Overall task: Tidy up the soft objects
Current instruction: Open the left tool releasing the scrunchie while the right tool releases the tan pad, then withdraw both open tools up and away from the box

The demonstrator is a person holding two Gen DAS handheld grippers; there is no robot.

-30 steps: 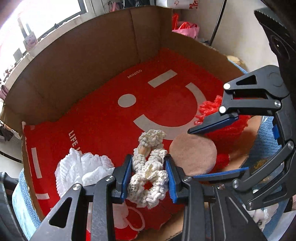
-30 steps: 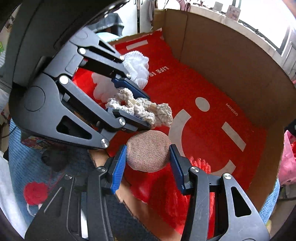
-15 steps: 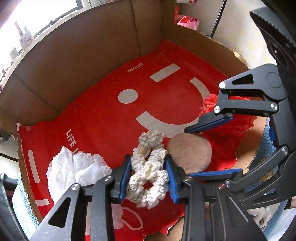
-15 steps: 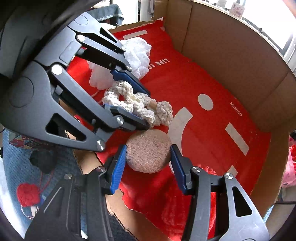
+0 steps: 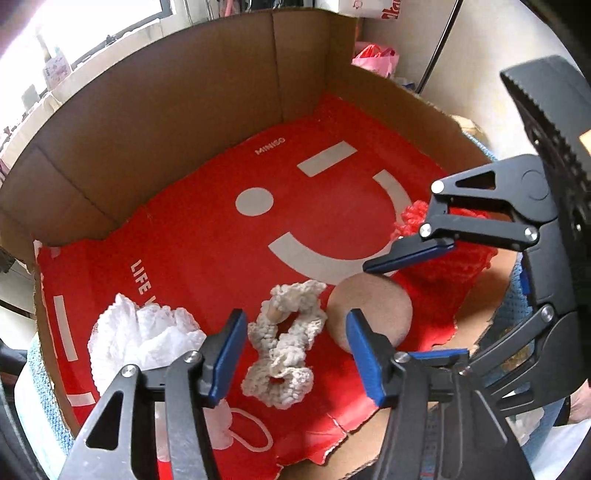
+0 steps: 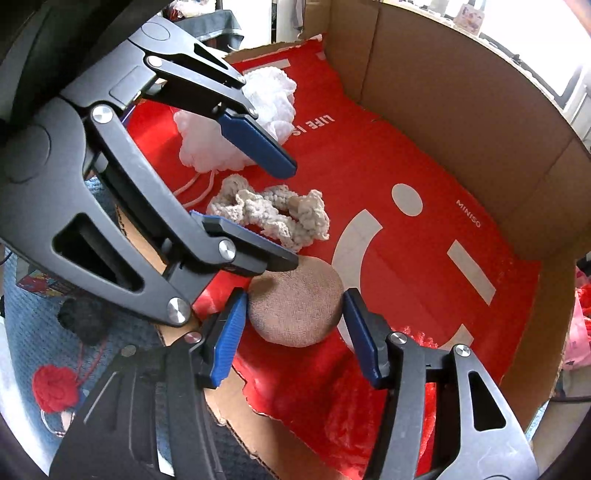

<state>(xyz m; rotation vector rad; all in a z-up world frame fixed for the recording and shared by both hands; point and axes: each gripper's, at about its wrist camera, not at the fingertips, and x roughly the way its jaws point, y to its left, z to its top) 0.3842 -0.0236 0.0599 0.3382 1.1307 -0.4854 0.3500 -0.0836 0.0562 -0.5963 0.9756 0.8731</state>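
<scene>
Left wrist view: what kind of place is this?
Likely a lived-in room at home, not a lab: a window behind a cardboard box, pink bags by the wall, a blue knit cloth under the box.

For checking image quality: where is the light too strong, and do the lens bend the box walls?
Left wrist view: window top left is blown out white; box walls curve from fisheye. Right wrist view: glare top right, walls bowed too; the pad stays sharp.

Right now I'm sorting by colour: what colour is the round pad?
Brownish tan round pad, clearest in the right wrist view.
</scene>
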